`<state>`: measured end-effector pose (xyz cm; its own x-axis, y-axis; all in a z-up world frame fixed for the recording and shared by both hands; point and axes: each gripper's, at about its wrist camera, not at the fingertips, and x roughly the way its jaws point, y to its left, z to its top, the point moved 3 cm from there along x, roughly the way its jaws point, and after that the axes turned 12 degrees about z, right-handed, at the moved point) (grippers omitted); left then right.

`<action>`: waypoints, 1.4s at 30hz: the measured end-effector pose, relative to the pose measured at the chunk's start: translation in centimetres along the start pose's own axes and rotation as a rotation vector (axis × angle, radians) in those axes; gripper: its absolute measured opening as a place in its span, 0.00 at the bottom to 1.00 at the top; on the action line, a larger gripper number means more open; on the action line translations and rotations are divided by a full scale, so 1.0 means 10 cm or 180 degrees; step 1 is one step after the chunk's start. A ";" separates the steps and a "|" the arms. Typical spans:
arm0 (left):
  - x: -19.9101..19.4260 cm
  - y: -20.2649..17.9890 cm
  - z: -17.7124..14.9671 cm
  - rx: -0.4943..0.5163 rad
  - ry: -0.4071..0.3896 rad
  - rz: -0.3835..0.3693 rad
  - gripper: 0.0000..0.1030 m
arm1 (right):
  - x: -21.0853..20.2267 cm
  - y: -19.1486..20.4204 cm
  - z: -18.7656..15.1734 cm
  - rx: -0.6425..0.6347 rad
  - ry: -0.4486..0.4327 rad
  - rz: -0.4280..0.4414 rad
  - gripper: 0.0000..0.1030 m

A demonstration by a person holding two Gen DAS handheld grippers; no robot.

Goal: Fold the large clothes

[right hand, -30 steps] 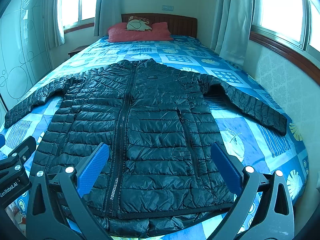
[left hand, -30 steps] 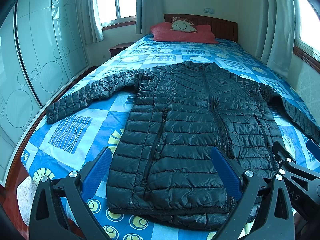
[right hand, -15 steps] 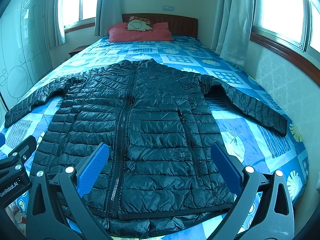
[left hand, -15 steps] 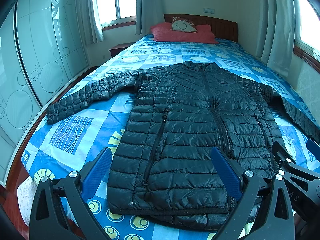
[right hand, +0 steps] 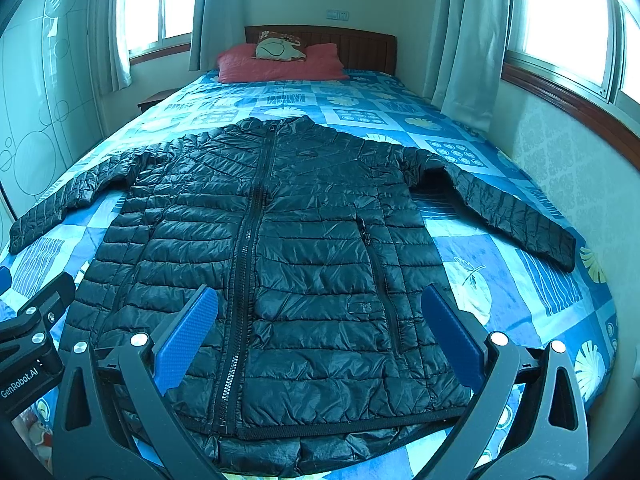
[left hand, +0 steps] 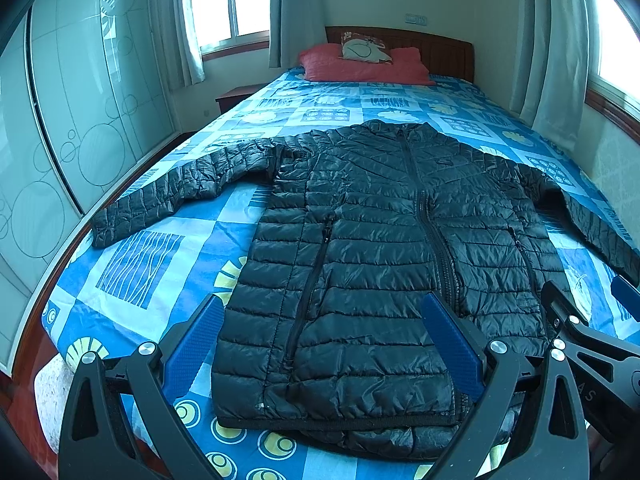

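Both hand-held grippers' frames hide parts of the jacket (right hand: 304, 256) hem.

A glossy black quilted jacket (right hand: 304, 240) lies on a bedsheet (right hand: 500, 264) of blue and pale-blue squares printed with yellow leaves, stripes and circles, with a red pillow (right hand: 280, 65) under a cream patterned cushion (right hand: 280, 47), a brown headboard (right hand: 360, 46), and blue-padded black fingers (right hand: 188, 340).
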<state>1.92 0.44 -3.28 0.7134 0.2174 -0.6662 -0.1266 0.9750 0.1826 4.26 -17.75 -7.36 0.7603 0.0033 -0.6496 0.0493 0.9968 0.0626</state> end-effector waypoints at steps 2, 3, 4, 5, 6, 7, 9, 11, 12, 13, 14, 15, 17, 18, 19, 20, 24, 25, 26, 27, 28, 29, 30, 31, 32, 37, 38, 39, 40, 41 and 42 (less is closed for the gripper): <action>0.00 0.00 0.00 0.0005 -0.0003 -0.0008 0.95 | 0.02 -0.01 -0.01 0.0002 -0.0001 0.0006 0.98; 0.01 0.00 0.00 0.0005 -0.0001 -0.0010 0.95 | 0.02 -0.01 -0.01 0.0010 0.0005 0.0003 0.98; 0.03 0.00 0.01 0.0006 -0.0001 -0.0016 0.95 | 0.03 -0.01 -0.01 0.0016 0.0012 0.0005 0.98; 0.06 0.00 0.02 0.0003 -0.0003 -0.0006 0.95 | 0.06 -0.02 -0.01 0.0024 0.0019 0.0010 0.98; 0.09 0.02 0.03 -0.0010 0.0001 0.0020 0.95 | 0.08 -0.04 -0.02 0.0041 0.0021 0.0006 0.98; 0.14 0.04 0.04 -0.0030 0.0005 0.0037 0.95 | 0.10 -0.07 -0.02 0.0061 0.0022 0.0004 0.98; 0.26 0.09 0.09 -0.0053 0.0021 0.0107 0.95 | 0.16 -0.17 0.00 0.0121 0.0012 0.0037 0.98; 0.41 0.16 0.13 -0.0080 0.0023 0.0207 0.95 | 0.20 -0.33 0.02 0.0248 -0.0058 0.0060 0.98; 0.47 0.21 0.15 -0.0108 0.0017 0.0263 0.95 | 0.23 -0.43 0.04 0.0333 -0.0103 0.0048 0.98; 0.59 0.28 0.18 -0.0157 0.0019 0.0358 0.95 | 0.25 -0.55 0.05 0.0409 -0.0137 0.0029 0.98; 0.72 0.37 0.20 -0.0212 0.0045 0.0426 0.95 | 0.28 -0.70 0.07 0.0515 -0.0177 0.0000 0.92; 0.80 0.43 0.21 -0.0254 0.0065 0.0457 0.95 | 0.33 -0.83 0.08 0.0593 -0.0173 -0.0035 0.79; 1.10 0.65 0.24 -0.0408 0.0151 0.0594 0.95 | 0.43 -1.15 0.10 0.0810 -0.0147 -0.0077 0.72; 1.25 0.76 0.24 -0.0477 0.0202 0.0680 0.95 | 0.47 -1.33 0.09 0.0950 -0.0151 -0.0089 0.72; 1.38 0.87 0.24 -0.0537 0.0247 0.0755 0.95 | 0.49 -1.49 0.08 0.1082 -0.0165 -0.0094 0.72; 1.49 0.96 0.24 -0.0588 0.0282 0.0826 0.95 | 0.53 -1.72 0.07 0.1274 -0.0206 -0.0094 0.72; 1.95 1.31 0.18 -0.0762 0.0479 0.1150 0.95 | 0.65 -2.52 -0.01 0.1900 -0.0362 -0.0112 0.72; 2.01 1.37 0.16 -0.0789 0.0512 0.1209 0.95 | 0.67 -2.71 -0.04 0.2043 -0.0410 -0.0108 0.72; 2.10 1.44 0.13 -0.0833 0.0550 0.1284 0.95 | 0.70 -2.92 -0.08 0.2217 -0.0458 -0.0105 0.72; 2.15 1.48 0.11 -0.0859 0.0576 0.1324 0.95 | 0.71 -3.08 -0.10 0.2355 -0.0499 -0.0109 0.72; 2.23 1.55 0.08 -0.0886 0.0624 0.1383 0.95 | 0.73 -3.27 -0.14 0.2514 -0.0565 -0.0116 0.72; 2.29 1.57 0.06 -0.0900 0.0655 0.1410 0.95 | 0.74 -3.50 -0.19 0.2692 -0.0648 -0.0129 0.72; 2.35 1.61 0.03 -0.0914 0.0679 0.1449 0.95 | 0.74 -3.63 -0.22 0.2808 -0.0701 -0.0146 0.71; 2.37 1.63 -0.01 -0.0918 0.0698 0.1484 0.95 | 0.74 -3.82 -0.26 0.2952 -0.0804 -0.0161 0.71; 2.42 1.65 -0.04 -0.0931 0.0730 0.1511 0.95 | 0.74 -3.99 -0.31 0.3086 -0.0902 -0.0190 0.70; 2.53 1.75 -0.13 -0.1129 0.0851 0.1365 0.96 | 0.84 -4.54 -0.44 0.3431 -0.1154 -0.0257 0.70; 2.54 1.75 -0.14 -0.1134 0.0860 0.1368 0.96 | 0.87 -4.63 -0.47 0.3497 -0.1201 -0.0252 0.70; 2.55 1.74 -0.15 -0.1134 0.0855 0.1376 0.96 | 0.88 -4.70 -0.51 0.3538 -0.1246 -0.0237 0.70; 2.55 1.74 -0.16 -0.1130 0.0844 0.1385 0.96 | 0.91 -4.78 -0.55 0.3604 -0.1281 -0.0225 0.70; 2.55 1.73 -0.16 -0.1122 0.0839 0.1396 0.96 | 0.93 -4.82 -0.57 0.3645 -0.1311 -0.0200 0.70; 2.55 1.72 -0.16 -0.1107 0.0828 0.1416 0.96 | 0.95 -4.87 -0.59 0.3667 -0.1395 -0.0162 0.70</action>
<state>16.84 22.79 -18.27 0.3549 0.5677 -0.7428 -0.6216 0.7368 0.2661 5.30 -65.80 -21.04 0.8829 -0.2817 -0.3758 0.4584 0.3424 0.8202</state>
